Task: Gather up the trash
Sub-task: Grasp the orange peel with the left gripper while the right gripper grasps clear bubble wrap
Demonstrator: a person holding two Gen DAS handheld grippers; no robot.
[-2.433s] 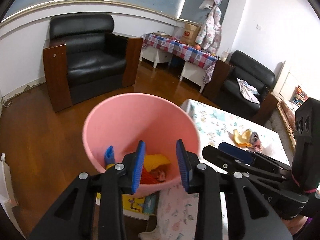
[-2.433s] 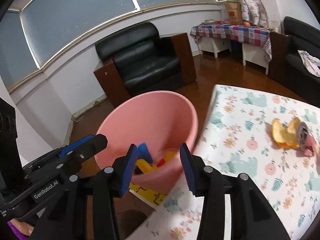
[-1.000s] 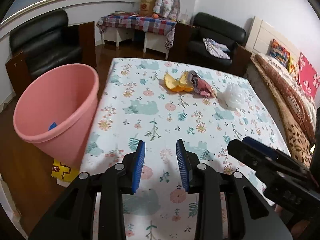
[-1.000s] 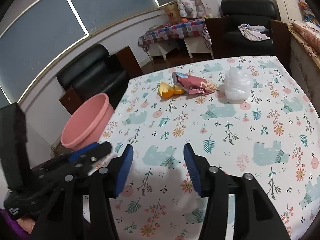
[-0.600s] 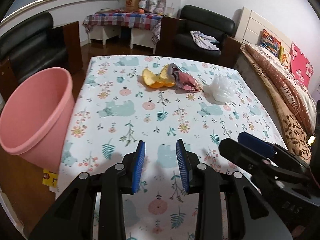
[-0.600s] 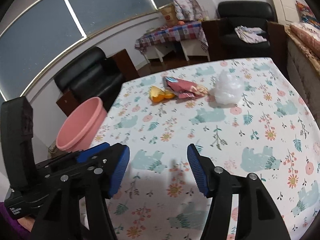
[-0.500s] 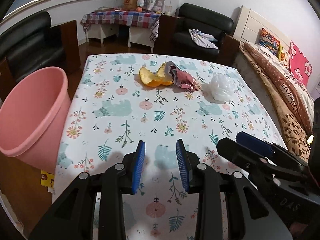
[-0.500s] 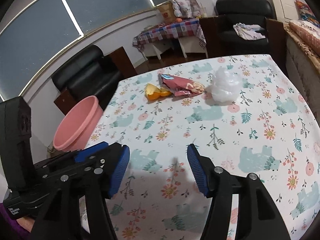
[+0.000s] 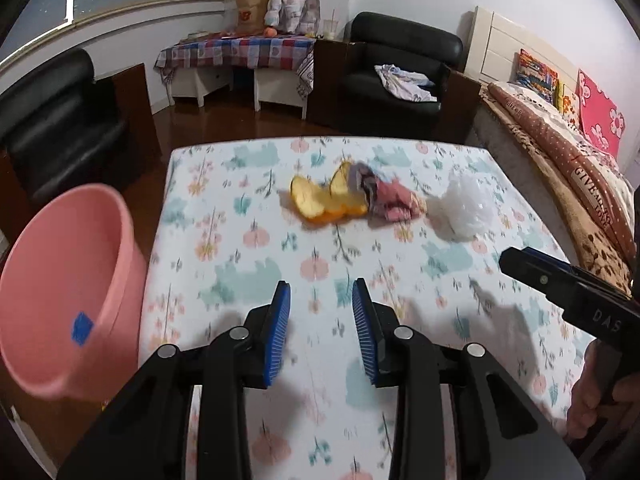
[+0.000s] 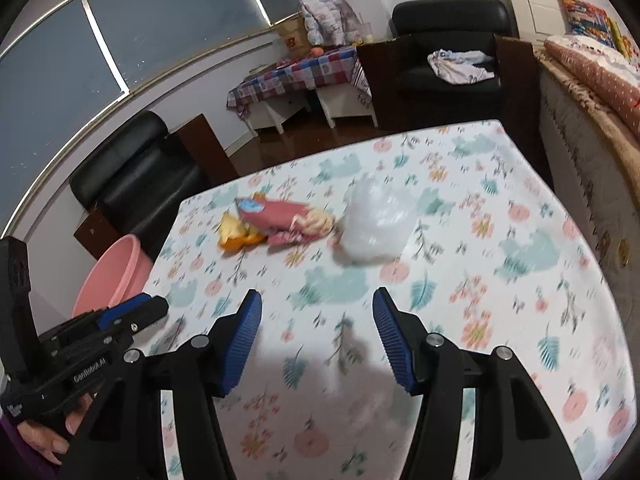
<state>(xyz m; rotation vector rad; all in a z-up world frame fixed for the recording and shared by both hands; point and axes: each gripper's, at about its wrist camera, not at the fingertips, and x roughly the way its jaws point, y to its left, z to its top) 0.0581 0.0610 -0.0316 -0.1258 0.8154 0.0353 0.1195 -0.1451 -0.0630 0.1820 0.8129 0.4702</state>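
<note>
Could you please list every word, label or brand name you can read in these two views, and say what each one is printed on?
"GenRobot.AI": on the body of the left gripper, seen from the right wrist view.
"DAS": on the body of the right gripper, seen from the left wrist view.
"GIVE ALL TO LOVE": on the brown blanket on the bed.
Red logo on the cardboard box: too small to read.
Print on the red snack wrapper: blurred, unreadable.

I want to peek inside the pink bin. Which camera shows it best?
The left wrist view. There the pink bin is big and close beside the table, with its inside wall and a blue patch showing. The right wrist view shows only a small part of it, behind the left tool.
</note>
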